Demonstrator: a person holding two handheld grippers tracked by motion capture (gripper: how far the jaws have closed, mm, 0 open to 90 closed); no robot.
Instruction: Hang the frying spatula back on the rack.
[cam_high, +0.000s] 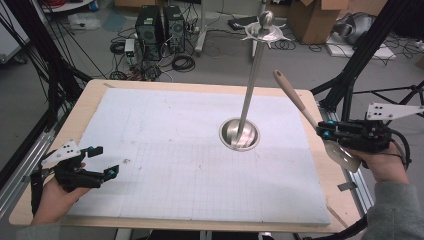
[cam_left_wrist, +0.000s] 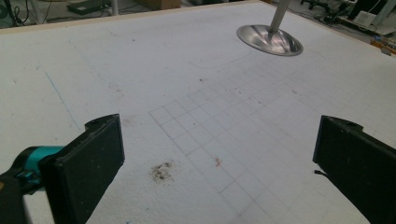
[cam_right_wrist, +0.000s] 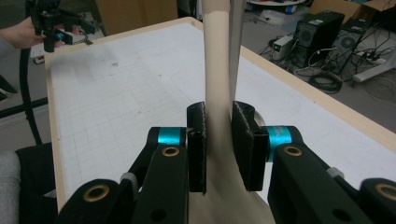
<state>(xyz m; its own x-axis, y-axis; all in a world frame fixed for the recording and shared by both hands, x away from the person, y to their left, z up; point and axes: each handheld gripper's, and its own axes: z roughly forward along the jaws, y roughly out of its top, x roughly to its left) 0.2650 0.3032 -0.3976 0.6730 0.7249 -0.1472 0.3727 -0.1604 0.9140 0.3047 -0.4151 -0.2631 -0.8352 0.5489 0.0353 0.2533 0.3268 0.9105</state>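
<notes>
Right gripper (cam_high: 320, 132): at the table's right edge, held by the person's right hand (cam_high: 382, 162); 2 black jaws clamped on the neck of a beige spatula (cam_high: 300, 107); in the right gripper view the jaws press the spatula (cam_right_wrist: 218, 93) from both sides, no gap visible.
Spatula: handle rises up and away from the jaws, tilted toward the table's far side; blade (cam_high: 341, 155) hangs below the gripper, over the table's right margin; off the mat, not touching it.
Left gripper (cam_high: 105, 160): near the table's front-left corner, in the person's left hand (cam_high: 52, 197); jaws spread wide, nothing between them; in the left gripper view the 2 pads (cam_left_wrist: 91, 161) stand far apart above bare mat.
Mat (cam_high: 165, 150): white sheet w/ faint grid, covers most of the wooden table (cam_high: 90, 92); small dark stain (cam_left_wrist: 162, 171) just ahead of the left jaw.
Stand (cam_high: 250, 90): metal pole on a round base (cam_high: 240, 135), right of mat centre; star-shaped hook ring and ball at the top; well apart from both grippers.
Background: PC towers (cam_high: 160, 30), cables, cardboard boxes on the floor.
</notes>
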